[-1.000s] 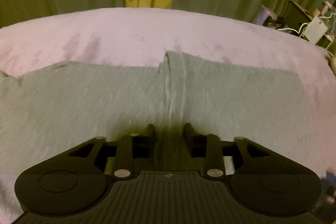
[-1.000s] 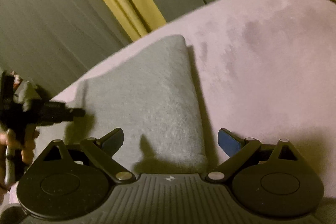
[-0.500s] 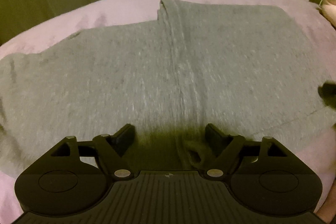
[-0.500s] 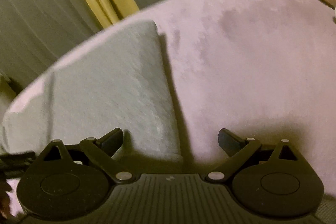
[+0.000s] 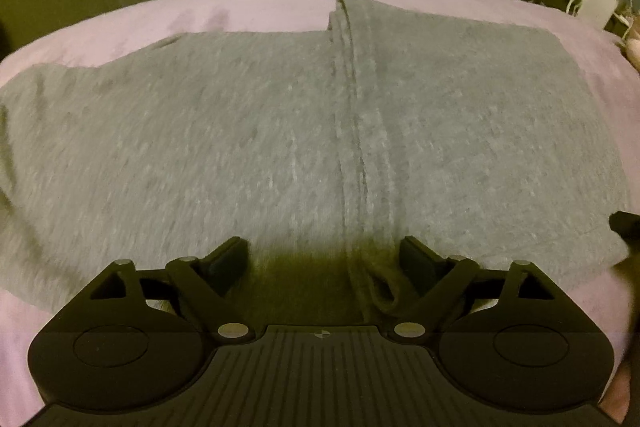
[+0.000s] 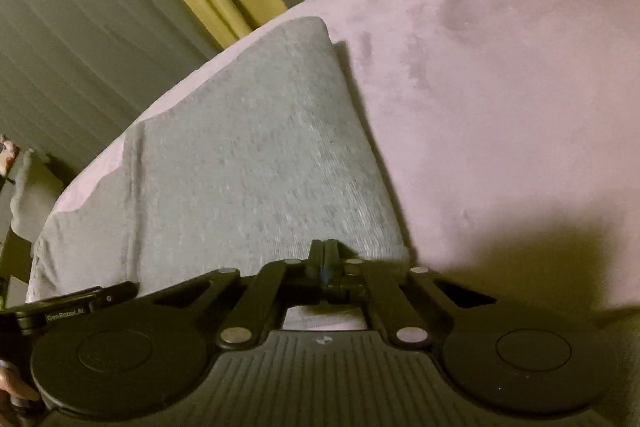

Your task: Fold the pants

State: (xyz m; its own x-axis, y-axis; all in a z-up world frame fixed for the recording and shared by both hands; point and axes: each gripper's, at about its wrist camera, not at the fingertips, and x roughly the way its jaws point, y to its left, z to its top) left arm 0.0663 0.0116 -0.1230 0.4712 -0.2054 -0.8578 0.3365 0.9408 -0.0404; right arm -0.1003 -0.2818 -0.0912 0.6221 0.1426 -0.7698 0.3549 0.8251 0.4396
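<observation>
— Why's the left gripper (image 5: 324, 259) spread wide over the grey pants (image 5: 240, 155) on the bed (image 5: 260, 1)?

— Lining up a grab, probably. The right gripper (image 6: 325, 259) looks pinched on their near edge, ready to fold.

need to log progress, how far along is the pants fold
Done: the grey pants lie flat on the lilac bedspread, one fold ridge across them. In hand: right gripper shut at the pants' near edge; left gripper open over them. Left: further folds.
</observation>
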